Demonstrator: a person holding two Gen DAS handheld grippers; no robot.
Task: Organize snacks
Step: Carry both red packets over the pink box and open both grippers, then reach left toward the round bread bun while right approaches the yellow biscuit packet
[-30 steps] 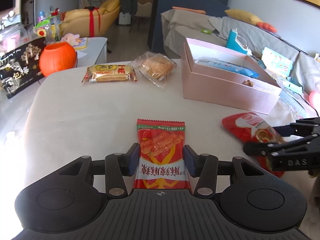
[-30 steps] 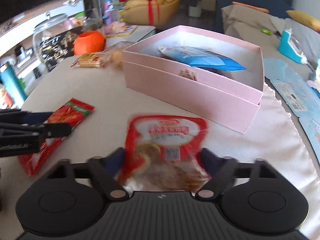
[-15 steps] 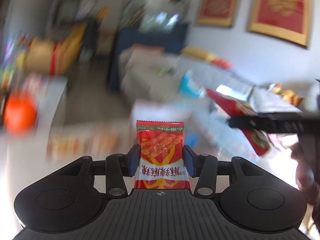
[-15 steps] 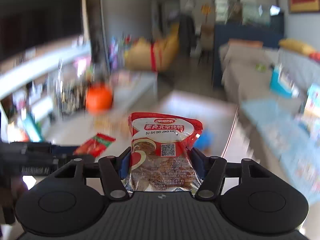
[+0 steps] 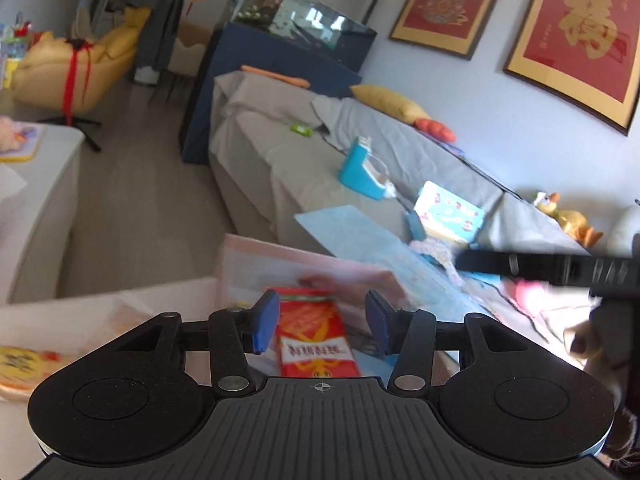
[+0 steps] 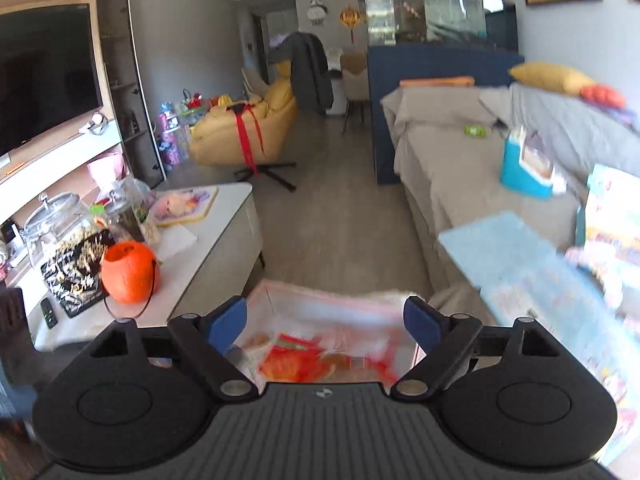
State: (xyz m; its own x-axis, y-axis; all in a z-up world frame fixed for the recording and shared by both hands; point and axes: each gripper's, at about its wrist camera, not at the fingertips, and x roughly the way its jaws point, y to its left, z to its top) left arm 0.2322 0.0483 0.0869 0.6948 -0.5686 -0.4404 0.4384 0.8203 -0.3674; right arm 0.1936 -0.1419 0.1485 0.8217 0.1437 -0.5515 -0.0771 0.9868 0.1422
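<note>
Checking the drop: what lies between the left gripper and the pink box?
The red packet, clear of the open pads; left wrist view.

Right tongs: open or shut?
Open. The right tongs have just been opening; both pads stand clear of the blurred red packets in the pink box below.

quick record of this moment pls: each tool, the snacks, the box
left tool: jaws apart, red packet between them, blurred, with a visible gap at the right pad
right tool: open, jaws have just been opening, nothing between the pads
pink box: directly below both tools, blurred
in box: red and orange wrappers, too smeared to count
outside box: yellow packet on the table
nearby: orange pumpkin bucket on the side counter
</note>
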